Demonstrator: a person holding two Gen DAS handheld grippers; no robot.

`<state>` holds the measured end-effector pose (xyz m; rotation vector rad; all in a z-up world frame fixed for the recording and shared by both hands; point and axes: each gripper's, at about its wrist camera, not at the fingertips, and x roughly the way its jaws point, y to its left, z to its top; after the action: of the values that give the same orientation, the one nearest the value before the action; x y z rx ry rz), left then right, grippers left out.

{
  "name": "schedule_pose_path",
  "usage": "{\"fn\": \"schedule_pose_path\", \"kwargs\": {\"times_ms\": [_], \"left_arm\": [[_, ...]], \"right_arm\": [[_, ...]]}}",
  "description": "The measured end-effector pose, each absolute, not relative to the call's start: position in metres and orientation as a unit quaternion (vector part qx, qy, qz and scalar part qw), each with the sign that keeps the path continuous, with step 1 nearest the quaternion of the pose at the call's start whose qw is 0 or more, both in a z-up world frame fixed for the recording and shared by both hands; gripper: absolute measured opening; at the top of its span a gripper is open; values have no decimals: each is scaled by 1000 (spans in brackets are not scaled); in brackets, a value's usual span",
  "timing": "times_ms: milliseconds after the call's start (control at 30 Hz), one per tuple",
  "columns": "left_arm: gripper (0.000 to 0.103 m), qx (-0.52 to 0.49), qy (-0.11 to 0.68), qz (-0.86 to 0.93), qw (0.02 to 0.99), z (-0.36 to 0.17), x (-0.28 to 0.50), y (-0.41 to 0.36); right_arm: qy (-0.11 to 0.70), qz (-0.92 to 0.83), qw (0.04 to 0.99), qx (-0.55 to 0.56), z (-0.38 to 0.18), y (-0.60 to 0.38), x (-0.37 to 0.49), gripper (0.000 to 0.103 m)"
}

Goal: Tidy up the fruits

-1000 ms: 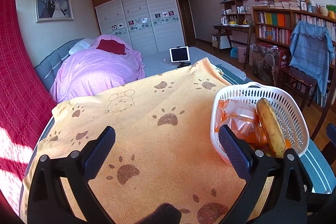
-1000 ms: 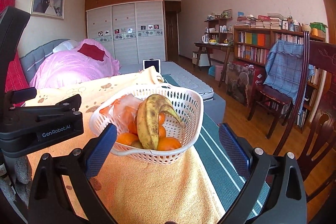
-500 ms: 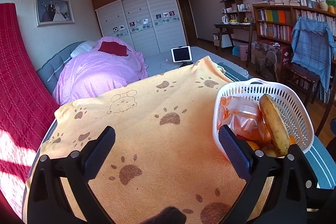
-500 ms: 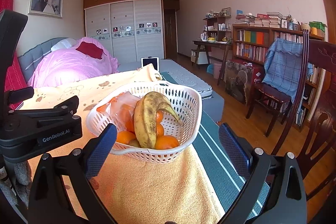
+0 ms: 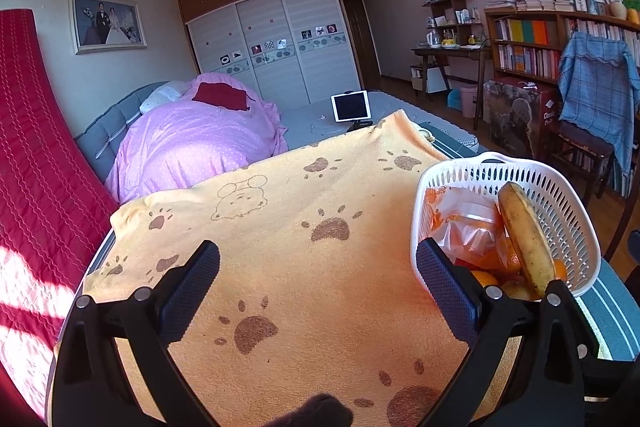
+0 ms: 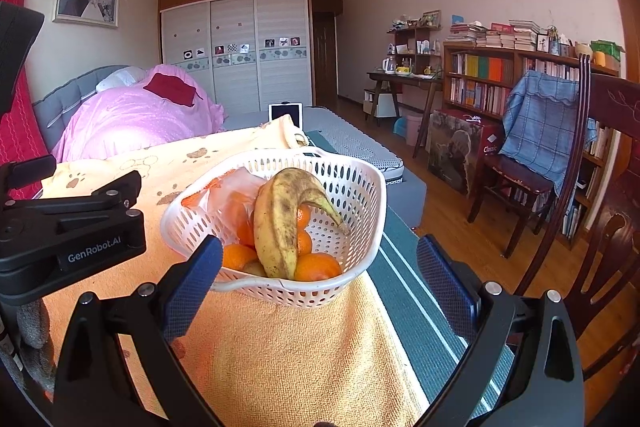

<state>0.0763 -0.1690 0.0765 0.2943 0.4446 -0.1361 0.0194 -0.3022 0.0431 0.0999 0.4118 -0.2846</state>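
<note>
Currently, change: the white basket (image 6: 276, 227) is being framed slightly larger and lower in the right view than a second ago; nothing inside has shifted.
Fruit: a banana (image 6: 280, 219) and oranges (image 6: 316, 267) are being held in the basket, at 1 o'clock on the orange towel (image 5: 280, 247).
Left hand-held gripper (image 5: 318, 275): being held spread, empty.
Right hand-held gripper (image 6: 320, 267): being held spread, empty, facing the basket.
Meaning: an early or a finished stage is equally being fitted.
</note>
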Motion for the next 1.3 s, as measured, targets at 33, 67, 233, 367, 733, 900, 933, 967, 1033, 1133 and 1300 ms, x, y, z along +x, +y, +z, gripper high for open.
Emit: {"fn": "schedule_pose_path", "kwargs": {"times_ms": [33, 67, 233, 367, 733, 900, 933, 967, 1033, 1133, 1300], "left_arm": [[98, 146, 219, -67, 962, 77, 76, -169], [98, 146, 219, -67, 962, 77, 76, -169], [98, 148, 218, -67, 962, 77, 76, -169], [98, 148, 219, -67, 962, 78, 76, -169], [98, 152, 217, -70, 962, 78, 74, -169], [98, 156, 209, -67, 963, 78, 73, -169], [98, 156, 208, -66, 963, 78, 73, -169], [98, 157, 208, -65, 963, 78, 73, -169], [98, 157, 209, -65, 963, 78, 73, -169], [98, 158, 214, -65, 962, 79, 74, -170], [98, 150, 231, -66, 959, 82, 76, -169]], "right_arm": [[204, -141, 968, 49, 43, -302, 20, 99], [204, -141, 968, 49, 43, -302, 20, 99], [204, -140, 968, 49, 43, -302, 20, 99], [205, -139, 968, 48, 41, -302, 21, 99], [205, -139, 968, 47, 41, -303, 21, 99], [205, -139, 968, 47, 41, -302, 21, 99], [205, -139, 968, 47, 41, -303, 21, 99], [205, -139, 968, 47, 41, -302, 21, 99], [205, -139, 968, 47, 41, -302, 21, 99], [206, -139, 968, 47, 41, -302, 21, 99], [204, -139, 968, 46, 41, -302, 20, 99]]}}
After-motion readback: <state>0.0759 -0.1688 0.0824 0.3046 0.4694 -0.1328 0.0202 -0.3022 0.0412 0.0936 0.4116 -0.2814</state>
